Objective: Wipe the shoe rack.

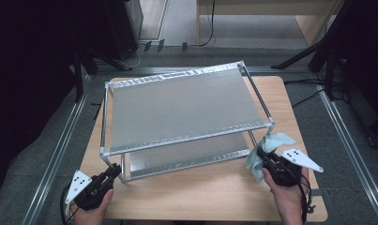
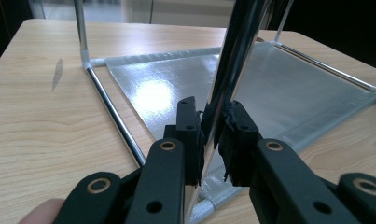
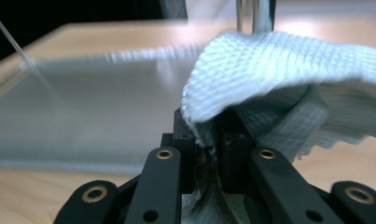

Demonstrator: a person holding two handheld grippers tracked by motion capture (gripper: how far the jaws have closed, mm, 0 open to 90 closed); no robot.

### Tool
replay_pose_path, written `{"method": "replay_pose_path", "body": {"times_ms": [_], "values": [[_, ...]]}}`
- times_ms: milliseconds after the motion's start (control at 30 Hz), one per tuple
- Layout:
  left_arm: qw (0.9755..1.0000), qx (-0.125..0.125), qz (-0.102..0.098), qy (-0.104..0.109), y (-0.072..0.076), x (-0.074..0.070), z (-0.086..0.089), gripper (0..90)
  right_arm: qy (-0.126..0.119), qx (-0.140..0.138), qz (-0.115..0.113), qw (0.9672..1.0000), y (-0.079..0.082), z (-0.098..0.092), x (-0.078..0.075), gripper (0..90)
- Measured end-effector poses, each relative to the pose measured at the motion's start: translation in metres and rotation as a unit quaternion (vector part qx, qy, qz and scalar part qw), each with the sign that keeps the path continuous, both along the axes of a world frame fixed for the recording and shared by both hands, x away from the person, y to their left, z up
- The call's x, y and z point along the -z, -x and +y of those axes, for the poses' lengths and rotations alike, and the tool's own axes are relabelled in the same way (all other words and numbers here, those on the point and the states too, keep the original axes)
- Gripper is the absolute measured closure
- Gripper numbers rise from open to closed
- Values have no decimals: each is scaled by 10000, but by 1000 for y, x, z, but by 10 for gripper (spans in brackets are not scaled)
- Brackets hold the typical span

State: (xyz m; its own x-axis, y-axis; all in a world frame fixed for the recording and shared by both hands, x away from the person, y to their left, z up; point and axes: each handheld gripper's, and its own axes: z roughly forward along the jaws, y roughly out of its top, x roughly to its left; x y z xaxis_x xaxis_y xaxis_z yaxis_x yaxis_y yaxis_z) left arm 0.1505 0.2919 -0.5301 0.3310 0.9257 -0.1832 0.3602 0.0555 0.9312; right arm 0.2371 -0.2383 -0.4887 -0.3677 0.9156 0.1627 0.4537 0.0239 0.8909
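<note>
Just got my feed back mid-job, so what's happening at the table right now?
A person is working on a two-tier metal rack on the wooden table. The left gripper is shut on the rack's front left upright post, steadying it. The right gripper is shut on a light blue cloth, held against the rack's front right corner.

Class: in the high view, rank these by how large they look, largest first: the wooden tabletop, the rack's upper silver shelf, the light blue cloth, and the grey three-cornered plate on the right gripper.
1. wooden tabletop
2. upper silver shelf
3. light blue cloth
4. grey three-cornered plate

The cloth is bunched and partly hidden, so it and the plate look close; that last pair is uncertain.
</note>
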Motion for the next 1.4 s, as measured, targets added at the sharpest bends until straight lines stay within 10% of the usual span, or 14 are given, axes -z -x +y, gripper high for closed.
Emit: {"method": "replay_pose_path", "body": {"times_ms": [133,400,633,1033,1400], "values": [[10000,4,-2,0,0,0,0,787,137,-11,487,9987,-8,7,24,796],[9999,137,-36,-29,0,0,-8,789,720,-374,160,9966,-18,57,35,770],[9995,317,-53,-42,1,1,-17,791,1019,-8,512,9935,-45,52,60,777],[9980,619,-13,-97,6,-1,-30,792,794,264,896,9925,-38,31,56,796],[9984,554,74,-121,8,-3,-31,791,286,1095,126,9935,-31,-12,21,805]]}}
